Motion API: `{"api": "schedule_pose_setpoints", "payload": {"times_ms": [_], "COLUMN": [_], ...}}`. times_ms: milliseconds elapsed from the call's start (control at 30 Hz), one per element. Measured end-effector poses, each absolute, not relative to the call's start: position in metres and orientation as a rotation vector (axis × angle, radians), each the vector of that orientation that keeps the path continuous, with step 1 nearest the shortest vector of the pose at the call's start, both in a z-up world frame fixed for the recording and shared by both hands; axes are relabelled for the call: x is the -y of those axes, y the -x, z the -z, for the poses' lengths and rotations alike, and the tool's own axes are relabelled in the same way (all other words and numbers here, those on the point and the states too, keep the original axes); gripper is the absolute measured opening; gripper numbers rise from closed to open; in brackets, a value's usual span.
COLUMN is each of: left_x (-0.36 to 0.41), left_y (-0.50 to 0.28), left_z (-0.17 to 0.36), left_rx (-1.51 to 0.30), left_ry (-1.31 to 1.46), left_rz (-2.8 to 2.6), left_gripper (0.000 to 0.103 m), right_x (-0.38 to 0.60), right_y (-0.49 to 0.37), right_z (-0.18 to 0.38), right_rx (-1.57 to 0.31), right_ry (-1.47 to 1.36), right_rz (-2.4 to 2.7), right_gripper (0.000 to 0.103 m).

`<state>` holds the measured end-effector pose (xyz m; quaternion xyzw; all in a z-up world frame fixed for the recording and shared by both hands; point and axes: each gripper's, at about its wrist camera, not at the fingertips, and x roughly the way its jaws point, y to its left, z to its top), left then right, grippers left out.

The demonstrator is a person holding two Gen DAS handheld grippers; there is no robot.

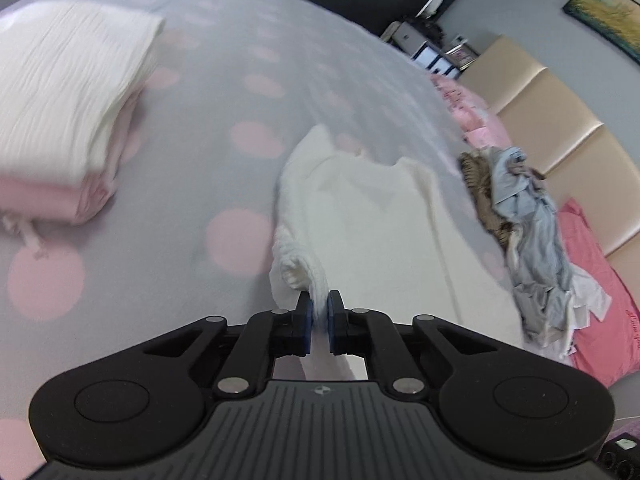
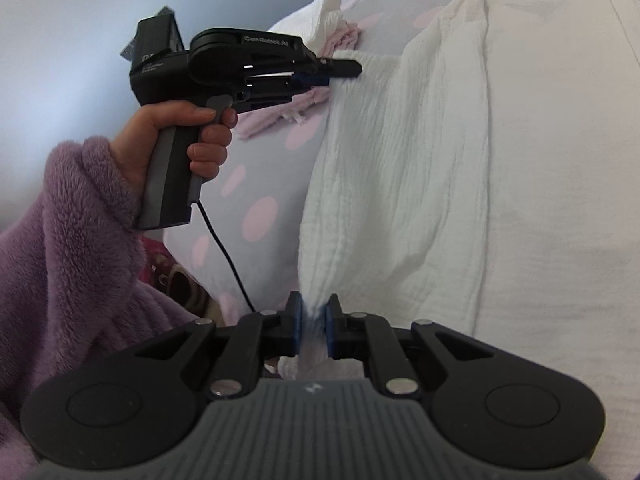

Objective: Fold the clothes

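Note:
A white crinkled garment [image 1: 360, 208] lies spread on the bed; it also shows in the right wrist view [image 2: 420, 140]. My left gripper [image 1: 319, 312] is shut on one edge of it, and shows from the side in the right wrist view [image 2: 340, 69]. My right gripper [image 2: 313, 316] is shut on another edge of the same garment. The cloth hangs lifted between the two grips.
A stack of folded white and pink clothes [image 1: 68, 120] sits on the grey dotted bedsheet [image 1: 224, 80] to the left. A heap of unfolded grey and brown clothes [image 1: 524, 232] lies by a pink pillow [image 1: 600, 300] and beige headboard [image 1: 552, 120].

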<state>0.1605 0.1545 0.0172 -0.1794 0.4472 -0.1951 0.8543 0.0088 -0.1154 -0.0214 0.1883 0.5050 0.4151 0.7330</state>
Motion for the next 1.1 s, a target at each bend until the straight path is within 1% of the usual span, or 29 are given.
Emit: {"api": "schedule_pose_setpoints", "payload": {"times_ms": [167,400,633,867,933,967,1067,1100], "left_x": [-0.122,-0.068,0.006,0.057,0.06,0.061,0.058,0.057], "left_y": [-0.165,-0.174,-0.184,-0.191,-0.192,-0.192,-0.187,-0.184], "left_z": [-0.032,-0.027,0.002,0.043,0.05,0.052,0.048,0.044], "left_rx": [-0.92,-0.941,-0.998,-1.1,-1.125,-1.133,-1.123,-1.113], "left_ry": [0.319,0.216,0.027,-0.098,-0.116,-0.12,-0.129,-0.136], "left_rz": [0.441,0.502,0.565,0.594,0.591,0.595,0.595,0.588], "left_gripper": [0.005,0.005,0.005,0.007,0.018,0.02,0.034,0.043], "right_x": [0.139,0.192,0.228,0.236,0.236,0.237,0.236,0.237], "right_y": [-0.005,0.006,0.021,0.023,0.025,0.026,0.03,0.031], "right_z": [0.016,0.025,0.05,0.078,0.084,0.086,0.086,0.085], "right_rx": [-1.079,-1.069,-1.128,-1.217,-1.236,-1.243,-1.249,-1.251], "right_ry": [-0.512,-0.612,-0.646,-0.632,-0.619,-0.612,-0.593,-0.576], "right_rz": [-0.895,-0.765,-0.62,-0.541,-0.528,-0.525,-0.527,-0.529], "right_gripper": [0.013,0.013,0.013,0.013,0.013,0.014,0.016,0.017]}}
